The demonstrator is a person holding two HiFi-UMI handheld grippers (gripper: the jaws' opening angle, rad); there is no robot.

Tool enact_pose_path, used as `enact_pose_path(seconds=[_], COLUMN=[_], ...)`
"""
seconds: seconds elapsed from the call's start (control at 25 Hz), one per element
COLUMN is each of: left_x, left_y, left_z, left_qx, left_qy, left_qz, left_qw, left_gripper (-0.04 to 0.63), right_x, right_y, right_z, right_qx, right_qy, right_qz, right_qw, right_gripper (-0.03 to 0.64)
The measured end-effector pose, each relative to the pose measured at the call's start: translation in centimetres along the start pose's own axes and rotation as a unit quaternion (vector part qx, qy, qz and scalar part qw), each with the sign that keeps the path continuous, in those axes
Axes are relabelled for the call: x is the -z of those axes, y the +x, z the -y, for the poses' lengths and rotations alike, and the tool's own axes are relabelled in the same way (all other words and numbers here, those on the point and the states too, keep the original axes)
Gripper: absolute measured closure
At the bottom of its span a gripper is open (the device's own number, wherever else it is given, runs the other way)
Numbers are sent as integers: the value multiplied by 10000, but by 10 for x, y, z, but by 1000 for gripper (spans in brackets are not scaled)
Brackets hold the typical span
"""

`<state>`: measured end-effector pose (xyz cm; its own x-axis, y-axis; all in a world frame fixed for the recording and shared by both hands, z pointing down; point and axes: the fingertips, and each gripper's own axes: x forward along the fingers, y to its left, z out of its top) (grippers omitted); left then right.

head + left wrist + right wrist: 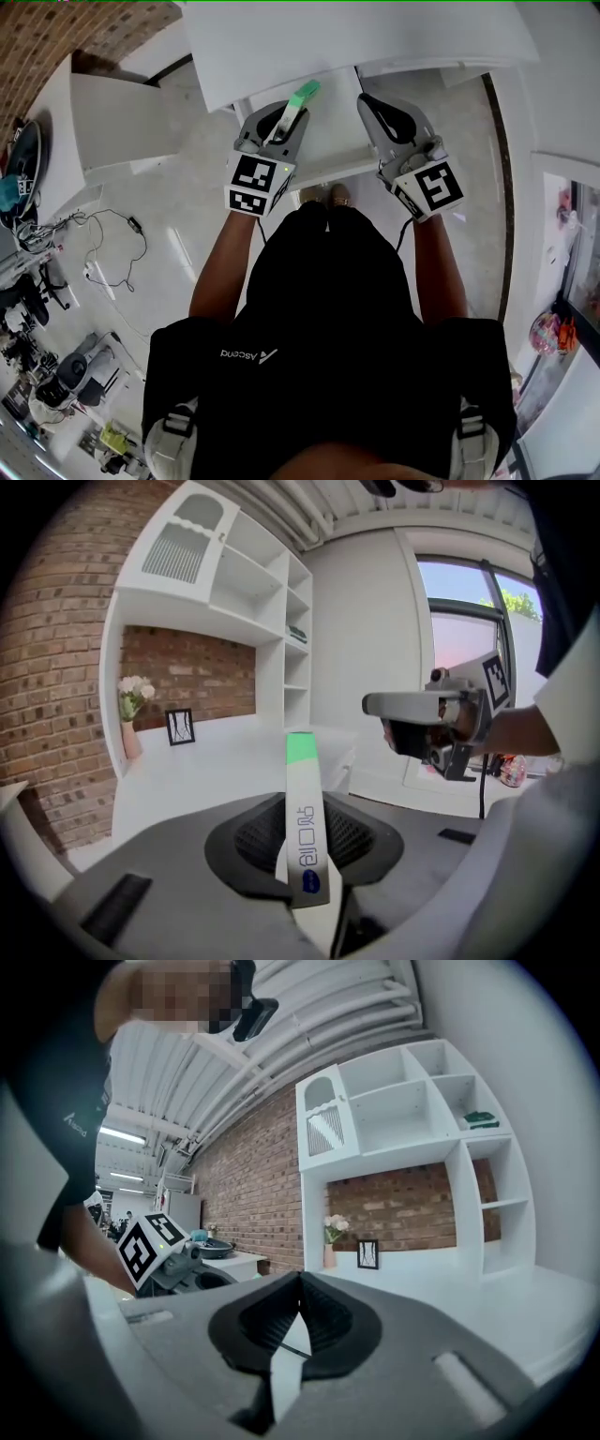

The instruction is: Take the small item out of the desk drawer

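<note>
A person in a black shirt (323,309) held both tools out over a white desk (356,37). The left gripper (289,117) was clamped on a slim white packet (306,94). The packet's green end stuck out forward past the jaws, in the air above what appeared to be the pulled-out drawer (328,141). Just beside it, the right gripper (367,101) held nothing, and its jaws were pressed together at the tips. Beyond the desk, a vase of pale flowers (132,714) and a small picture frame (180,727) stood close together in the recess of a white shelf unit (272,592), which was backed by a brick wall (47,667).
</note>
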<state>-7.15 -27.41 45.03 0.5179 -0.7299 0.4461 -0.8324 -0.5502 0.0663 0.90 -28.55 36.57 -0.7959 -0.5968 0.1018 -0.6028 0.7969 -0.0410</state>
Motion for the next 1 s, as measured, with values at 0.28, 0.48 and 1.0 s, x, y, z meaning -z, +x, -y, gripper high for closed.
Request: enact_pose_path(seconds=[0.28,0.48,1.0], left_x=[-60,-92,-138], left_y=[-44,-69,-102], left_z=[9,18,44], left_qx=[-87,-94,-30], left_qy=[56,122,351], left_qz=[955,1442,2119], left_qw=[9954,9894,9766], left_gripper=[506,506,506], right_x=[-22,-35,-60], right_y=[-7,-12,-29], right_z=[-20,-36,-50], right_qx=[-68,-140,-208], right_qy=[-146,-166,-256], right_qz=[171,290,534], right_qw=[9997,9993,9980], right_gripper=[615,615,615])
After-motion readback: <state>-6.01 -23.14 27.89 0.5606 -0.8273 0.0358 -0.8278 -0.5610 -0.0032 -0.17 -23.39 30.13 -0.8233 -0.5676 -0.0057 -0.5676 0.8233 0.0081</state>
